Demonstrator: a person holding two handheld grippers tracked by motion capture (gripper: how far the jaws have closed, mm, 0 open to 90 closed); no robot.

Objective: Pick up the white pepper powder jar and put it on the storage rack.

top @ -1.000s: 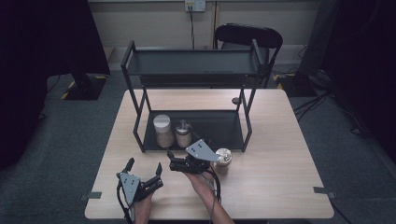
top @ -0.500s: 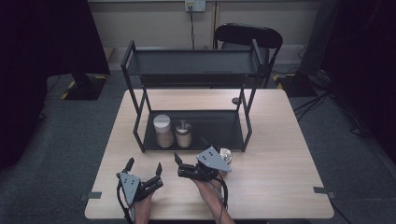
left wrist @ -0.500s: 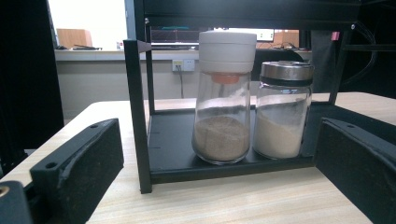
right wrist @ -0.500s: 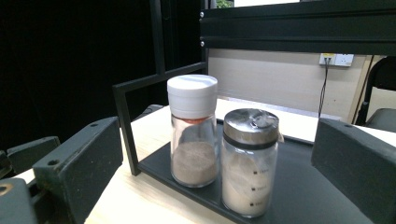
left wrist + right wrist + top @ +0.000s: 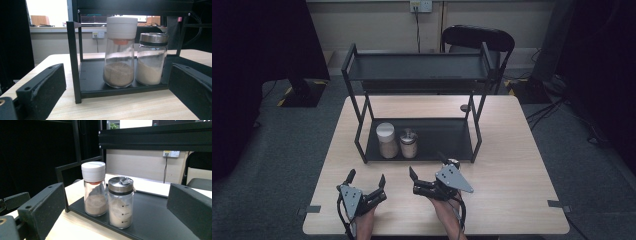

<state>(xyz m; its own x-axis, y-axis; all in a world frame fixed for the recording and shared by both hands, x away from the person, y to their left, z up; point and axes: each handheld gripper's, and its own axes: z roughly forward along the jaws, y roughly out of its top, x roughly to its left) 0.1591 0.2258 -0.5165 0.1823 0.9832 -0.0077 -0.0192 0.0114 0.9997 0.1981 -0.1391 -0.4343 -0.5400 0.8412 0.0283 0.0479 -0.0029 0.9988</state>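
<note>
We found the high view dim at its edges — dark curtains and floor swallowed the light, while the table (image 5: pixel 512 150) sat evenly lit from above with soft shadows. In the left gripper view a bright window blew out white behind the rack (image 5: pixel 75 62). Both gripper views kept the jars sharp — the near tongs blurred slightly.

**A recording lab, not a kitchen**

I work at a bare wooden table (image 5: pixel 512 165) on grey carpet, with dark curtains (image 5: pixel 257 45) hung at both sides. A wall socket (image 5: pixel 420 6) with a cable sits behind, a black chair (image 5: pixel 477 37) stands pushed against the far edge, and tape marks (image 5: pixel 558 203) flag the tabletop. The black metal rack (image 5: pixel 412 70) looks like a staged prop.
</note>
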